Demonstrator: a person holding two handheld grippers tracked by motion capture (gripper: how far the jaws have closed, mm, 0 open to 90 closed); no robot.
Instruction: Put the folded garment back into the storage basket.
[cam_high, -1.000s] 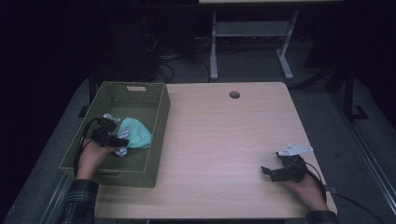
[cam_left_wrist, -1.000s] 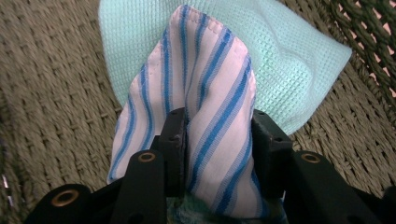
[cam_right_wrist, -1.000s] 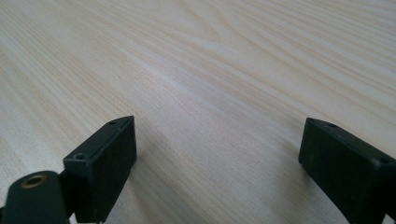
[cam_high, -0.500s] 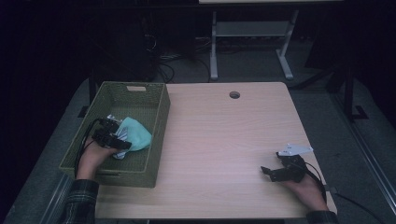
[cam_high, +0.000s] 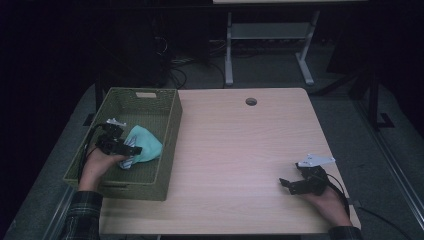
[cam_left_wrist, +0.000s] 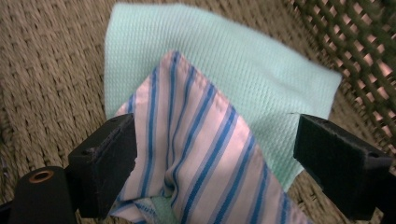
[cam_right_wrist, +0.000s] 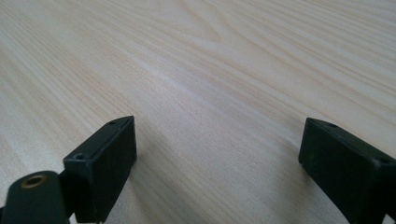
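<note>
Since the earlier frames the left tool has barely shifted inside the basket, but its jaws have just been opening, and the cloths have been let go between them. In the left gripper view the striped cloth is seen lying between the two black jaws; the left jaw's edge is just at the cloth's hem, while the right jaw stands well clear of it, so nothing is clamped. The cloth has been left peaked and rumpled, as a release from a pinch would leave it.

Under and beyond the striped cloth the mint cloth is spread on the woven floor of the basket, one corner reaching toward the lattice wall. From above, both are seen as one small heap against the basket's right wall, the mint cloth on the far side and the striped cloth nearer the hand; exactly how they overlap is hard to tell there, being partly covered by the tool.

The drop into the basket is judged done, so a withdrawal of the left tool would be the likely next step.

Farther off, the right tool is rested near the right front corner of the counter, jaws apart over bare wood with nothing between them. It appears to be parked out of the way.
</note>
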